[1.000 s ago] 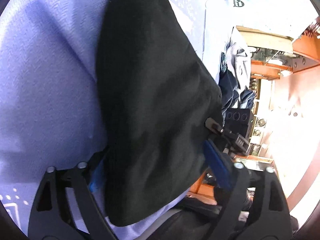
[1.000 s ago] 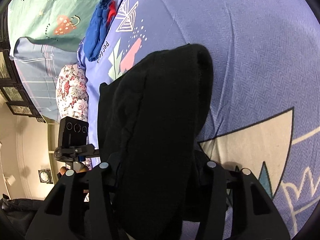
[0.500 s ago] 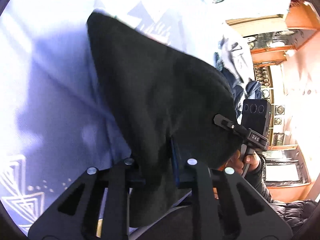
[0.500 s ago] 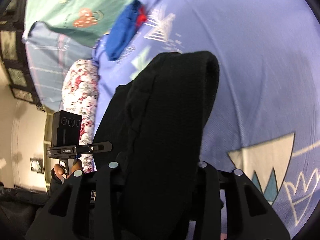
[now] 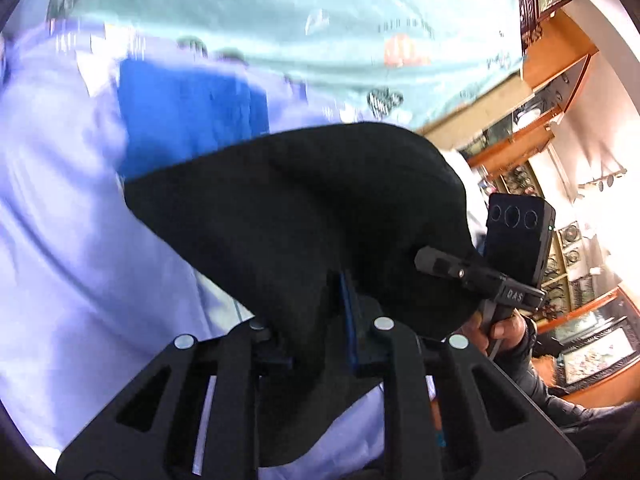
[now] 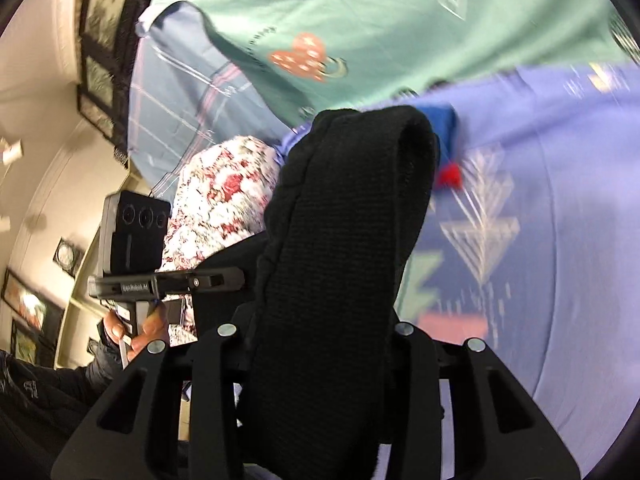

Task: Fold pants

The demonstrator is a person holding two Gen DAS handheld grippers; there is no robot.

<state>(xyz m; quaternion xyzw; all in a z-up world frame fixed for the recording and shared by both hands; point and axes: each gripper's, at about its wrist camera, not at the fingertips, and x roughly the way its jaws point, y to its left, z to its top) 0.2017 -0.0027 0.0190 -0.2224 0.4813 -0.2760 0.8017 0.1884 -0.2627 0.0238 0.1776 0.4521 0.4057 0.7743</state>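
Two fisheye views, each looking forward along a hand-held gripper above a bed. In the left wrist view the left gripper (image 5: 320, 320) is clamped on a thin edge of the black pants (image 5: 304, 216), its jaws nearly together with the cloth pinched between them. The pants bulge up and ahead of its fingers, lifted off the lilac bedsheet (image 5: 72, 240) that lies below and to its left. Beyond the pants a folded blue cloth (image 5: 188, 112) rests on the sheet, and past that a mint green blanket (image 5: 300, 20). To the right of this gripper the other gripper, held in the person's hand (image 5: 504, 326), meets the same pants.

In the right wrist view the right gripper (image 6: 316, 344) is closed around a thick folded band of the pants (image 6: 344, 240), which rises straight ahead between its fingers. To its left sit a floral pillow (image 6: 224, 200) and the left gripper, gripped by a hand (image 6: 144, 328). To its right spreads the patterned sheet
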